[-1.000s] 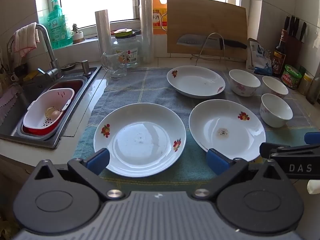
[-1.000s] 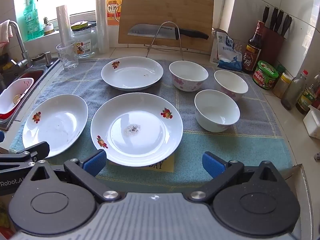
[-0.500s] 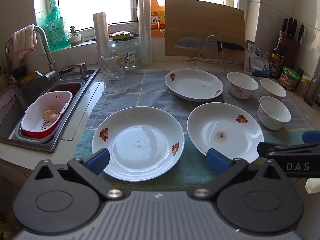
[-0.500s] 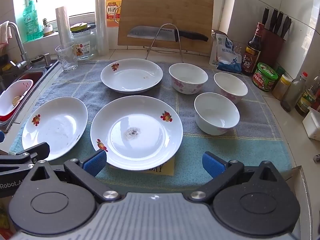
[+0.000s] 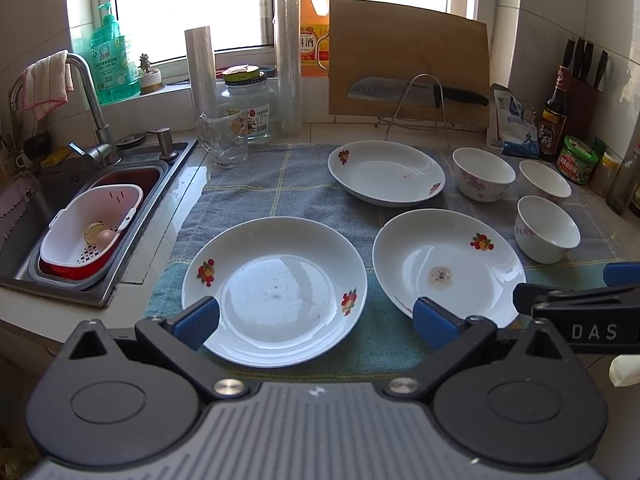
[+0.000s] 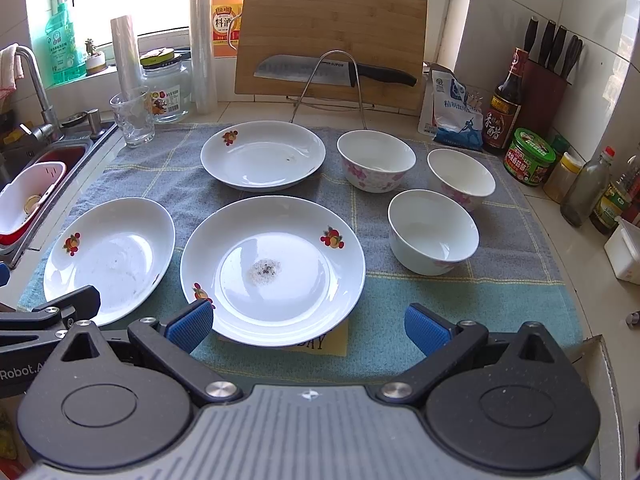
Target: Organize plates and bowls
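Three white plates with fruit prints lie on a blue-grey towel: a near-left plate, a near-right plate with a dirty spot, and a far plate. Three white bowls stand to their right: a far-left bowl, a far-right bowl and a near bowl. My left gripper is open and empty, just before the near-left plate. My right gripper is open and empty, before the dirty plate.
A sink with a white strainer basket is at the left. A glass, a jar, rolls, a cutting board with a knife, bottles and a knife block line the back and right.
Both grippers have risen or tilted slightly, so the dishes sit a little lower in view. Nothing on the towel has moved.
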`<state>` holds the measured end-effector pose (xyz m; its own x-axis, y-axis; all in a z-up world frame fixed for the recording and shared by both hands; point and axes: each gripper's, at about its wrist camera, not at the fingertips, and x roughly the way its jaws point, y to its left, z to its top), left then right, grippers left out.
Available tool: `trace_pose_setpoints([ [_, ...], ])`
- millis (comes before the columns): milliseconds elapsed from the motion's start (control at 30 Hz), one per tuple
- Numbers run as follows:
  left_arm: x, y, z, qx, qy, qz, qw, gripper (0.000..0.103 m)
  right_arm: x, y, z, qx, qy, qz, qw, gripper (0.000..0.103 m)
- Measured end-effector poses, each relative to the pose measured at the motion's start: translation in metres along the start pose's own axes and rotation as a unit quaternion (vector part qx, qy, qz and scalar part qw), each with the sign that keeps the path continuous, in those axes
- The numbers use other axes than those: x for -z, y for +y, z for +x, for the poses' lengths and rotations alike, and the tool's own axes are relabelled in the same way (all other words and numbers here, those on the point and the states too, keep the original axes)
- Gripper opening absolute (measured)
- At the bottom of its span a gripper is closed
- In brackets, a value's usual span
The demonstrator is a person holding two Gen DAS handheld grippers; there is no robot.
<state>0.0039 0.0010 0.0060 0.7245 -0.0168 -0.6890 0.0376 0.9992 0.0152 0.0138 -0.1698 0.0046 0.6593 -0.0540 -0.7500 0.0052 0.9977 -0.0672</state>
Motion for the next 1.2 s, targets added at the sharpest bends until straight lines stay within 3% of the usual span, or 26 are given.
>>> trace_pose_setpoints([
  [1200,-0.0026,-0.0047,-0.0007,-0.005,-0.006,-0.002,1.0000,0.102,-0.0025,-0.0041,0.0031,-0.004,-0.007,-0.004,1.000,0.103],
])
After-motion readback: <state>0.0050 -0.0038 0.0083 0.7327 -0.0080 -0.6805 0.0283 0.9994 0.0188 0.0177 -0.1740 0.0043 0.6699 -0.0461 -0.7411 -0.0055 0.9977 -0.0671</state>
